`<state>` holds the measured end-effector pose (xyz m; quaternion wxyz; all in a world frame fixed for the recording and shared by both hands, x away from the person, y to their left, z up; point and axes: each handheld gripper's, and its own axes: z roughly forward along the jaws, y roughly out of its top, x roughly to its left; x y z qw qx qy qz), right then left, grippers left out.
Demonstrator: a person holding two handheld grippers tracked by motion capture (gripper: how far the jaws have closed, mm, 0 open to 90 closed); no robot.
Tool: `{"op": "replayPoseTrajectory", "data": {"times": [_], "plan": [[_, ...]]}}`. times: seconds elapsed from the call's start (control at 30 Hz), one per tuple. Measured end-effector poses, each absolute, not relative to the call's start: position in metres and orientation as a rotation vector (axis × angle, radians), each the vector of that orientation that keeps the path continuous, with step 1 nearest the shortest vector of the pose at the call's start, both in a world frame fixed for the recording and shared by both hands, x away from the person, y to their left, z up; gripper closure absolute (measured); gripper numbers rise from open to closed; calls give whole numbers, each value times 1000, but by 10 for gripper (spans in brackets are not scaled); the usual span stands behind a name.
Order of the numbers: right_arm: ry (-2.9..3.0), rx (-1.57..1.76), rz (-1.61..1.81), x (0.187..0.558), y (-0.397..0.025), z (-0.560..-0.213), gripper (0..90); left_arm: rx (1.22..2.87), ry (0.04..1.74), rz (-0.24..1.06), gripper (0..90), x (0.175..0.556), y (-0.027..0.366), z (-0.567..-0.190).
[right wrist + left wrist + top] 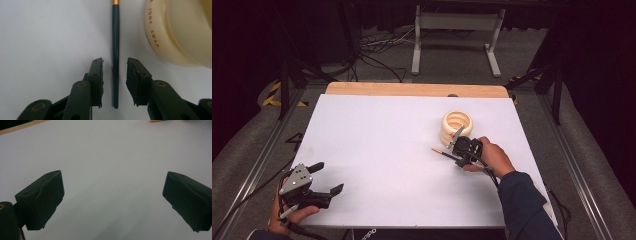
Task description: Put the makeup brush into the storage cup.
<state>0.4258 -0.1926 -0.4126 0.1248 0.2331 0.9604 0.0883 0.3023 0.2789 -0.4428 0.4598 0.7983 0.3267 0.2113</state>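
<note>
At the left of the high view, the left gripper (328,177) rests low over the near-left part of the white worktop (377,150), held in the person's left hand (292,212). Its jaws stand wide apart with nothing between them, and the left gripper view confirms this: two black jaws far apart over bare white surface. This gripper is well apart from anything worth picking up.

Moving right, a slim dark brush (445,154) with a gold band near its far end lies flat on the worktop, just in front of a stack of cream-coloured rings (456,126). The right gripper (460,150), held in the person's right hand (493,156), is right over the near end of the brush.

The right gripper view settles the relation that matters. The brush (115,57) runs straight up the middle of that view, its long axis in line with the gripper's own reach, and its near end sits in the gap between the two jaws. The jaws are narrowed around the handle but a sliver of white shows on each side, so they bracket it without yet pinching it. The cream rings (175,32), printed with small red lettering, lie close off the right jaw, near but apart from the brush.

The right hand is plainly the nearer one. The coming move looks like a simple squeeze across the handle's width; the chief risk is the thin handle rolling aside or the right jaw nudging the rings.
</note>
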Motion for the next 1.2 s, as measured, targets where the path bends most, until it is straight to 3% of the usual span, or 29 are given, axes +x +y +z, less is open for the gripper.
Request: {"op": "replayPoseTrajectory", "data": {"times": [0.4, 1.2], "plan": [[2790, 704, 252, 437, -184, -419, 770, 1963, 796, 507, 47, 302, 279, -443], [2854, 725, 144, 448, -171, -420, 834, 1969, 781, 481, 54, 302, 277, -444]]}}
